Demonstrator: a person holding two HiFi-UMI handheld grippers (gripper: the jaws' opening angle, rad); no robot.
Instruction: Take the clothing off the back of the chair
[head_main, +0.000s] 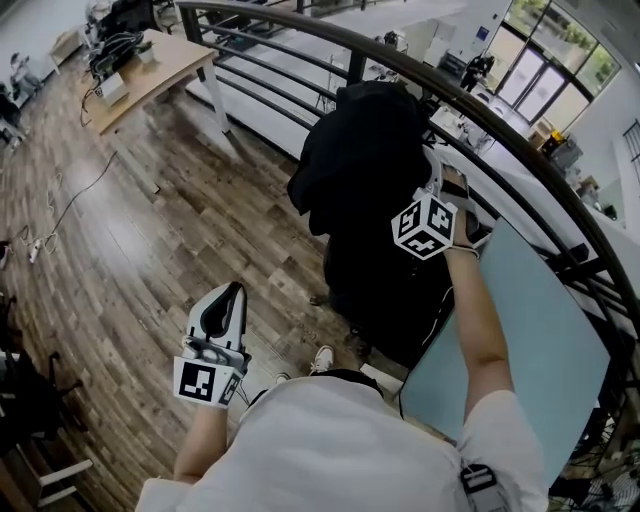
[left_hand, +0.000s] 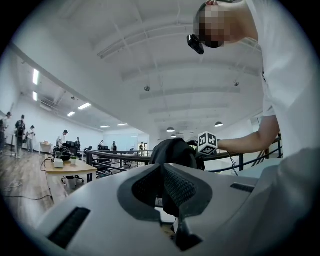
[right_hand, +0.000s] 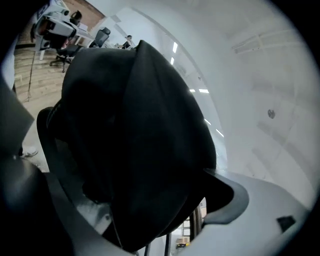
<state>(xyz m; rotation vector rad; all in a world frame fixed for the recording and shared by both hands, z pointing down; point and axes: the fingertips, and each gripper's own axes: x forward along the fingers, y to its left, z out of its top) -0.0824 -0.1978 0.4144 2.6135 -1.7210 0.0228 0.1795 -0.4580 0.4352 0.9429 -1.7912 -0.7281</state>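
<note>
**Black clothing hangs on the chair, right gripper wide open around it**

The person's white shirt (head_main: 330, 440) is closest, at the bottom of the head view. Just past it, the left gripper (head_main: 232, 295) is held out over the floor. Its jaws are pressed together with nothing in them.

The black clothing (head_main: 365, 170) is draped over the top of the black chair (head_main: 375, 310). Its long side runs up and down, from the top of the chair back toward the floor. The right gripper (head_main: 440, 180) is at the clothing's right side. Its jaws are spread wide apart, and the dark cloth fills the space between them.

The floor (head_main: 150, 230) is brown wood planks with a thin cable lying on it. A light blue table (head_main: 530, 340) stands to the right of the chair. A dark curved railing (head_main: 480, 110) runs behind the chair. A wooden desk (head_main: 150, 70) stands far off to the left. The room is big and bright, with a white ceiling and long lights.
</note>
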